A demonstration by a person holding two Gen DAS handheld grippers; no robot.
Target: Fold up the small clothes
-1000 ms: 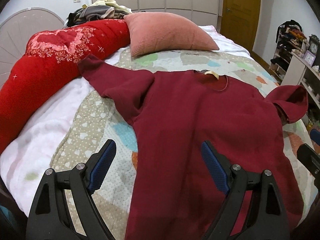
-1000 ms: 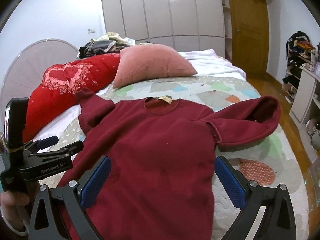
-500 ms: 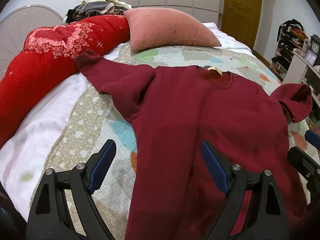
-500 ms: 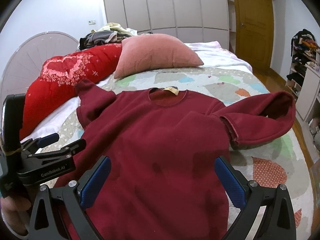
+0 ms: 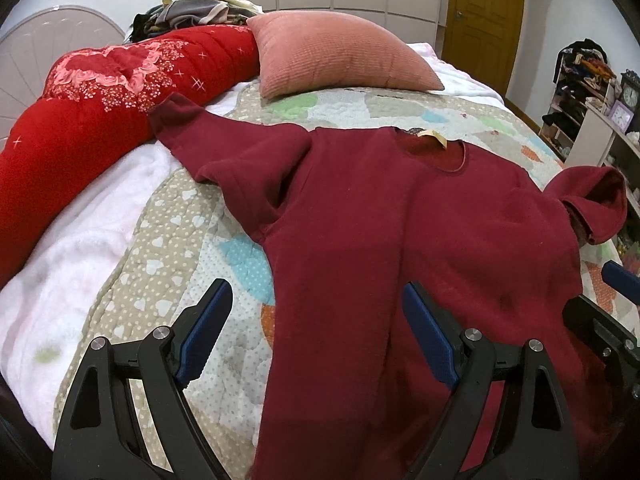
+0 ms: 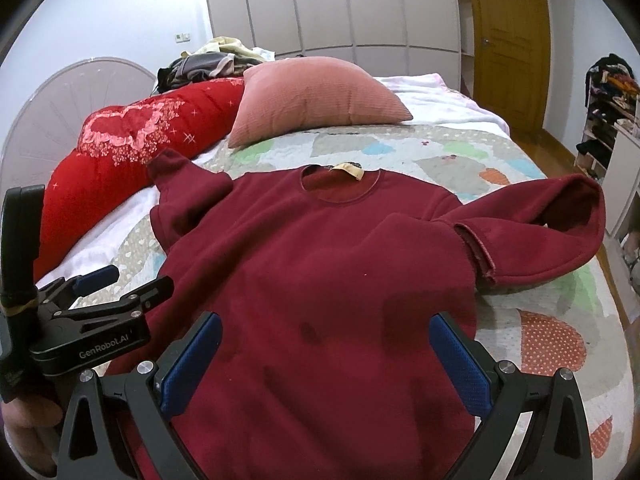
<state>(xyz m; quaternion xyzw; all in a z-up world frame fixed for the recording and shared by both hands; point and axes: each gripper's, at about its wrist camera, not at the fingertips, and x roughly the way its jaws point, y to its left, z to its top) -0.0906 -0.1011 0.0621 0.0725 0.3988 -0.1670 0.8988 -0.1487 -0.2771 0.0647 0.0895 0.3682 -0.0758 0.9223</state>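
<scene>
A dark red long-sleeved sweater (image 5: 360, 232) (image 6: 320, 272) lies spread flat on the patchwork quilt (image 5: 168, 248), neck and tan label away from me. Its left sleeve (image 5: 224, 148) stretches out toward the red bolster. The right sleeve (image 6: 532, 236) is bent back on itself, cuff toward the body. My left gripper (image 5: 316, 336) hangs open above the sweater's left edge, one finger over the quilt. Over the sweater's lower middle my right gripper (image 6: 326, 364) is open and holds nothing. The left gripper (image 6: 124, 280) also shows at the left of the right wrist view.
A long red bolster (image 5: 80, 120) runs along the bed's left side, with a pink cushion (image 5: 340, 60) and a heap of clothes (image 5: 200, 12) at the head. A wooden door (image 6: 508, 40) and cluttered shelves (image 6: 608, 108) stand to the right, past the bed's edge.
Both grippers have moved forward and lower over the sweater, so it fills more of each view. Both stay open; the sweater has not moved.
</scene>
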